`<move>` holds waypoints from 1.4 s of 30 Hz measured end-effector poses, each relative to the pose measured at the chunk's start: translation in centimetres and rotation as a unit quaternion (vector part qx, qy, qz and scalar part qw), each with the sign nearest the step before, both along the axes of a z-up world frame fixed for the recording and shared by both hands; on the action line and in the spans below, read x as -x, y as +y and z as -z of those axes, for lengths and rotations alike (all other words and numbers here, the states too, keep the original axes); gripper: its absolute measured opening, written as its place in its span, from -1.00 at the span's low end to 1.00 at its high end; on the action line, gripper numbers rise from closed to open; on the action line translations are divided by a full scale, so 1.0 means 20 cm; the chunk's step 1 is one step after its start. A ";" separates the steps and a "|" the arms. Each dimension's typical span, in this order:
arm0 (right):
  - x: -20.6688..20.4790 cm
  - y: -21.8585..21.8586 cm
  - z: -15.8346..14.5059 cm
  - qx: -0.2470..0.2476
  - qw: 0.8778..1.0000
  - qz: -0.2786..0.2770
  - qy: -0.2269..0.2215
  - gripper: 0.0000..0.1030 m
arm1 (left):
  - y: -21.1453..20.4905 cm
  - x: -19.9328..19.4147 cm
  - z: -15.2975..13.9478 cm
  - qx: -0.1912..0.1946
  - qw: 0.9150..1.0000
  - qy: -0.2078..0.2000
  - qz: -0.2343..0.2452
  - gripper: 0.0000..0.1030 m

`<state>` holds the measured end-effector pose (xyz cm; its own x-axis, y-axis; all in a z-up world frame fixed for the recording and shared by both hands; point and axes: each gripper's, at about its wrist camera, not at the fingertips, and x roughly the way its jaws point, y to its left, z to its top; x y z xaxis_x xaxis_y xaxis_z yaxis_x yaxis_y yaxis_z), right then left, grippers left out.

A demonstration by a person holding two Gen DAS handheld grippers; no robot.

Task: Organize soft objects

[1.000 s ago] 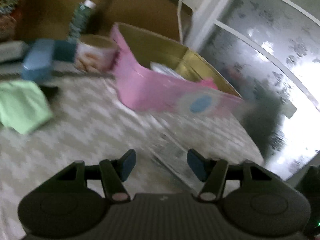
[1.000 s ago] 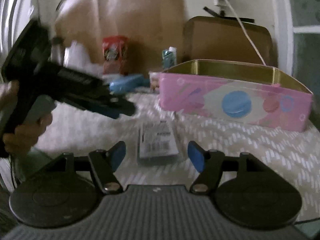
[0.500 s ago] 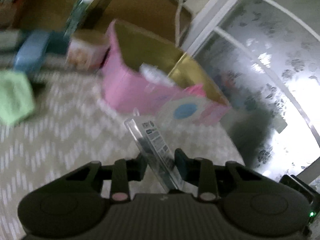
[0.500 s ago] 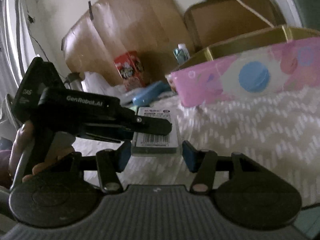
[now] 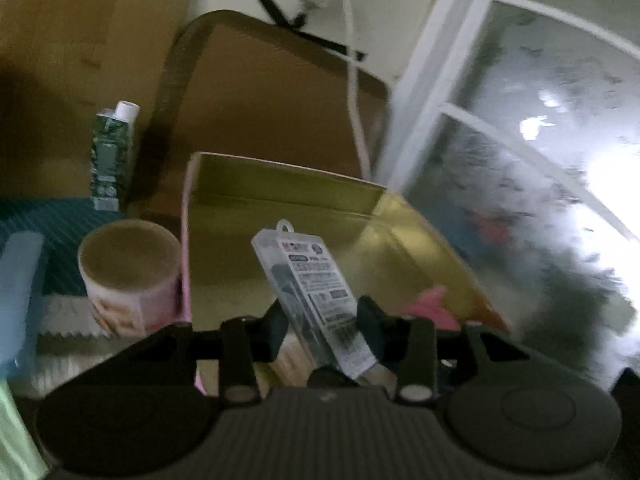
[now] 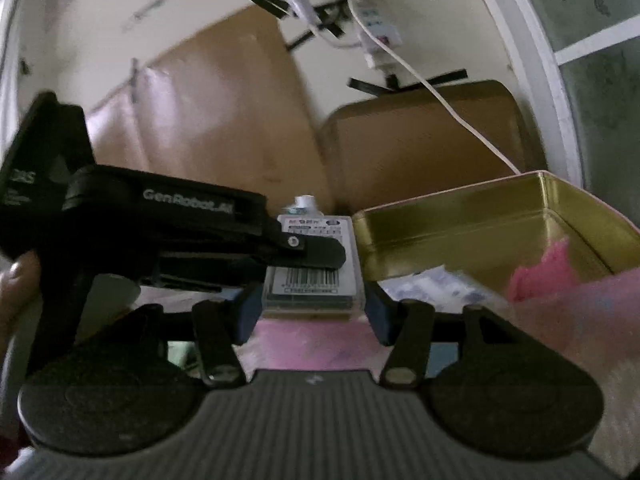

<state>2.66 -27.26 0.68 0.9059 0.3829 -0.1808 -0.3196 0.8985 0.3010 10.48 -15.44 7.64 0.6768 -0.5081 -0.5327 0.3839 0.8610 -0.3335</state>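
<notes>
My left gripper [image 5: 320, 326] is shut on a clear plastic packet with a printed label [image 5: 314, 288] and holds it tilted over the open pink tin with a gold inside [image 5: 280, 208]. In the right wrist view the same packet [image 6: 314, 268] sits between my right gripper's [image 6: 312, 312] blue pads, which flank its sides; the left gripper's black body [image 6: 160, 232] clamps it from the left. The tin [image 6: 480, 220] lies to the right and holds a pink soft item [image 6: 548, 264] and a pale patterned item [image 6: 436, 284].
A round cup-shaped tub [image 5: 128, 272] stands just left of the tin. A green carton [image 5: 112, 156] stands behind it. A light blue object [image 5: 16, 292] and a green cloth [image 5: 12, 432] lie at the left edge. Cardboard panels [image 6: 224, 128] and a white cable [image 6: 440, 96] are behind.
My left gripper closed on the packet, lifted it off the patterned cloth and carried it up over the tin. My right gripper followed and its pads now flank the packet.
</notes>
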 end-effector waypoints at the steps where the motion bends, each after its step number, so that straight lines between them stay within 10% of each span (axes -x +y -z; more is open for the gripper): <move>1: -0.05 0.01 0.01 0.010 1.000 0.004 0.005 0.12 | -0.01 -0.03 0.02 -0.009 1.000 0.000 -0.006 -0.04; 6: -0.19 0.09 0.05 0.065 0.998 0.016 0.010 0.15 | -0.03 -0.08 0.09 -0.059 0.998 -0.014 -0.028 0.03; 12: -0.09 0.13 0.03 0.064 0.997 0.030 -0.016 0.20 | 0.15 0.14 -0.01 -0.011 0.998 -0.064 -0.014 0.03; 16: 0.06 0.18 -0.01 0.052 0.996 0.047 -0.060 0.19 | 0.48 0.35 -0.05 0.046 0.994 -0.091 -0.035 0.17; 22: 0.12 0.45 -0.09 0.091 0.991 -0.051 -0.081 0.19 | 1.07 0.58 0.05 0.031 0.983 -0.079 -0.166 0.15; 29: -0.19 0.93 -0.12 0.153 0.974 -0.166 -0.030 0.20 | 1.43 0.67 0.26 -0.049 0.956 -0.055 -0.283 0.15; 33: -0.49 1.18 -0.13 0.210 0.961 -0.180 0.000 0.27 | 1.47 0.68 0.29 -0.024 0.960 -0.064 -0.271 0.14; 42: -1.10 1.38 -0.12 0.112 0.966 -0.164 0.164 0.56 | 1.51 0.69 0.31 0.000 0.959 -0.070 -0.276 0.14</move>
<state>24.69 0.32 3.15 0.6219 0.5576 -0.5499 -0.5183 0.8194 0.2447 -3.24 14.84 1.50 0.9070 -0.0530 -0.4178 -0.0885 0.9459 -0.3121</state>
